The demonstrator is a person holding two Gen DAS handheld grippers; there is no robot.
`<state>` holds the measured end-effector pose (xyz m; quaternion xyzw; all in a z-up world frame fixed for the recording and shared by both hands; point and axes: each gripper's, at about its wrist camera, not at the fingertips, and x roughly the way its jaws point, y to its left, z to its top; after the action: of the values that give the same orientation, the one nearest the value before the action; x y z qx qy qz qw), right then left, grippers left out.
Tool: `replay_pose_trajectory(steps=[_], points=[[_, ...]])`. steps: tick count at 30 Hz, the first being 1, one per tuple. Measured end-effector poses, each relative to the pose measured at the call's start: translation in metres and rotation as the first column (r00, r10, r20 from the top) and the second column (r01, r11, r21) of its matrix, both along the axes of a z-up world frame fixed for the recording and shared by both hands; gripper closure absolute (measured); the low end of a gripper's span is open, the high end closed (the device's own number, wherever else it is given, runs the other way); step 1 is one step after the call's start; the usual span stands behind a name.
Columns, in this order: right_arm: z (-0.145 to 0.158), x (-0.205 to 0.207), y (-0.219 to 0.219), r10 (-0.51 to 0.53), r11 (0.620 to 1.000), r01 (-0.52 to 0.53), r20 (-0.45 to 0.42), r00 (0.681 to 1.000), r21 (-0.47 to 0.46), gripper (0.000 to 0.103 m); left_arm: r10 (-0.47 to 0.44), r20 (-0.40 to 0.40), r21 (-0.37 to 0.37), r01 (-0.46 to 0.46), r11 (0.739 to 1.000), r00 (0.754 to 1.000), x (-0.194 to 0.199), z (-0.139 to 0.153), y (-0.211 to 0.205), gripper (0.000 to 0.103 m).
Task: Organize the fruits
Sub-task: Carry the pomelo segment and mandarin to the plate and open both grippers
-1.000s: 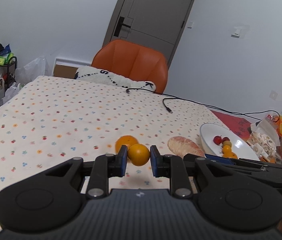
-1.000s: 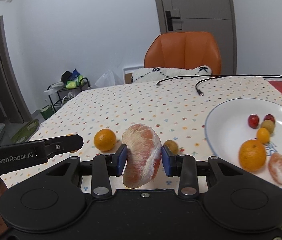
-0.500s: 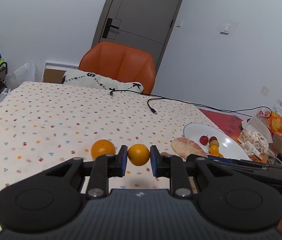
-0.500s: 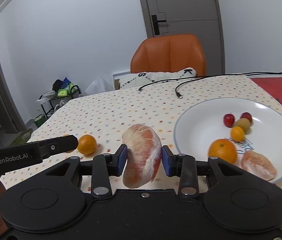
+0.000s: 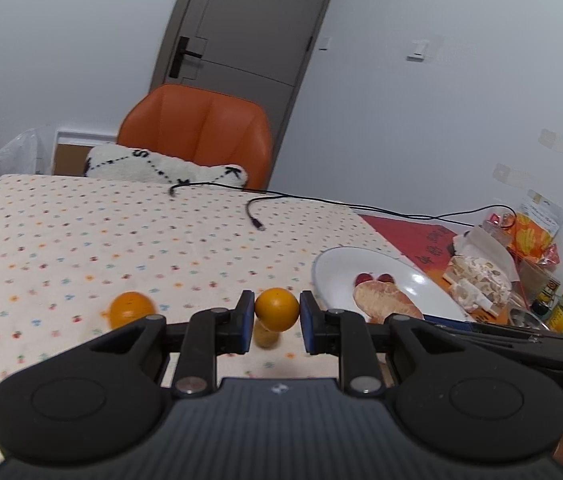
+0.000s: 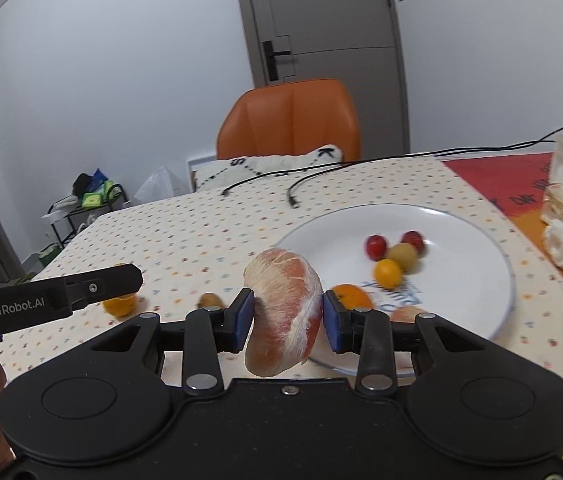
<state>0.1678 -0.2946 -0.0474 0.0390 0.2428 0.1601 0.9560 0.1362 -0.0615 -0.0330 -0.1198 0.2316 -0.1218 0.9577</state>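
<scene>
I have the left gripper [image 5: 276,322] clamped on a small orange [image 5: 276,309], carried above the tablecloth [image 5: 81,232]. Right gripper [image 6: 286,322] squeezes a peeled pomelo segment [image 6: 283,312] across its middle, near the white plate's [image 6: 493,280] edge. Both probably headed for the plate. One orange [image 5: 130,309] left on the cloth.

Orange padded chair [image 5: 201,132] upper centre, grey door [image 5: 241,28] behind — black cable [image 5: 255,220] mid-frame, snack packets [image 5: 521,256] far right
</scene>
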Motion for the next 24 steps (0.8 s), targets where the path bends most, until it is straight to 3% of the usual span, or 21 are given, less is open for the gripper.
replay_pose_trajectory(steps=[24], points=[[-0.006,0.012,-0.071,-0.163,0.986,0.163,0.000,0.987,0.023,0.068,-0.106,0.003,0.016,0.106,0.994,0.994,0.022,-0.002,-0.057,0.081]])
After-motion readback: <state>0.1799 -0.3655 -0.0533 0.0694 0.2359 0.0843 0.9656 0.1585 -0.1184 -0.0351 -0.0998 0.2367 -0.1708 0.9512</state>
